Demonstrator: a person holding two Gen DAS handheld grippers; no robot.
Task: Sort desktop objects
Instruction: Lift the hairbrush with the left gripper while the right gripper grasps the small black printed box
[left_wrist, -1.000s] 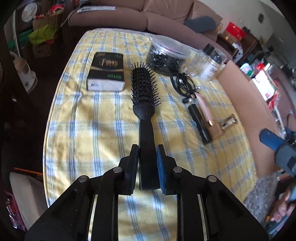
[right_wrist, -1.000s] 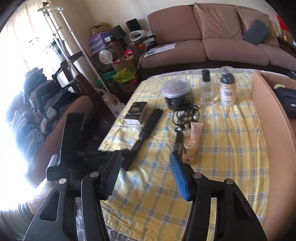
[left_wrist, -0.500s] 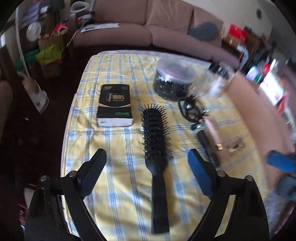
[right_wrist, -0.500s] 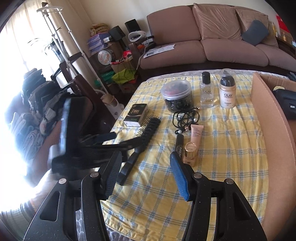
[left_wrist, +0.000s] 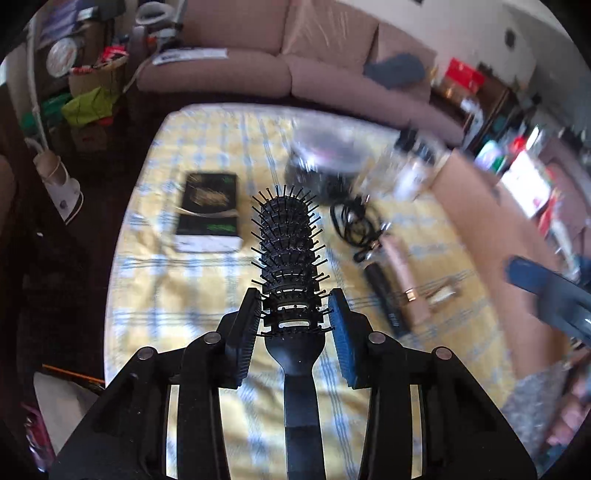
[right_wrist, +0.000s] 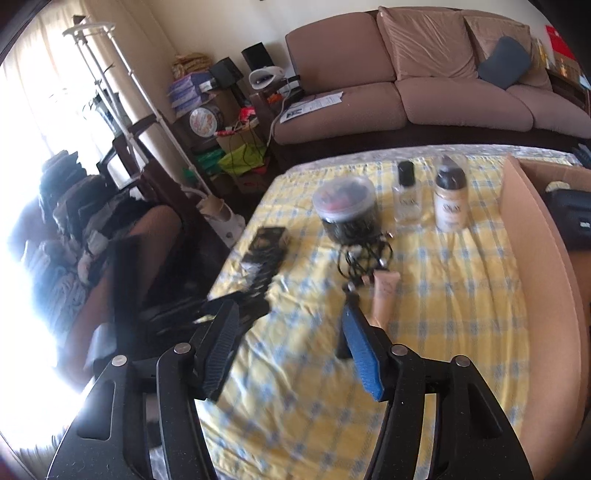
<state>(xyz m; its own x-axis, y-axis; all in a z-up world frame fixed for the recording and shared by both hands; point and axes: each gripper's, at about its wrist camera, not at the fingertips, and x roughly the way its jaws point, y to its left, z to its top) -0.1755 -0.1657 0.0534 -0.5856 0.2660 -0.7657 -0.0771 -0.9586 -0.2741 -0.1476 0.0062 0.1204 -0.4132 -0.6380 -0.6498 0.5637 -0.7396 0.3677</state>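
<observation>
A black vent hairbrush (left_wrist: 290, 254) is sharp in the left wrist view while the table behind is blurred. My left gripper (left_wrist: 293, 326) has its pads against the bristles at the lower end of the brush head, and the handle runs back between the fingers. The brush looks lifted off the yellow checked tablecloth (left_wrist: 155, 280). My right gripper (right_wrist: 291, 349) is open and empty over the near edge of the table. The left gripper with the brush (right_wrist: 258, 280) shows blurred at the left of the right wrist view.
On the cloth lie a black box (left_wrist: 208, 210), a jar of dark items (right_wrist: 347, 210), two bottles (right_wrist: 448, 203), a black cable (right_wrist: 364, 258), a pink tube (right_wrist: 384, 295) and a black tube (left_wrist: 384, 295). A cardboard box (right_wrist: 535, 236) stands at the right. A sofa (right_wrist: 424, 92) is behind.
My left gripper let go of the brush handle, opened wide, then moved forward and closed around the brush head. The brush now moves with the gripper. My right gripper stayed open.
</observation>
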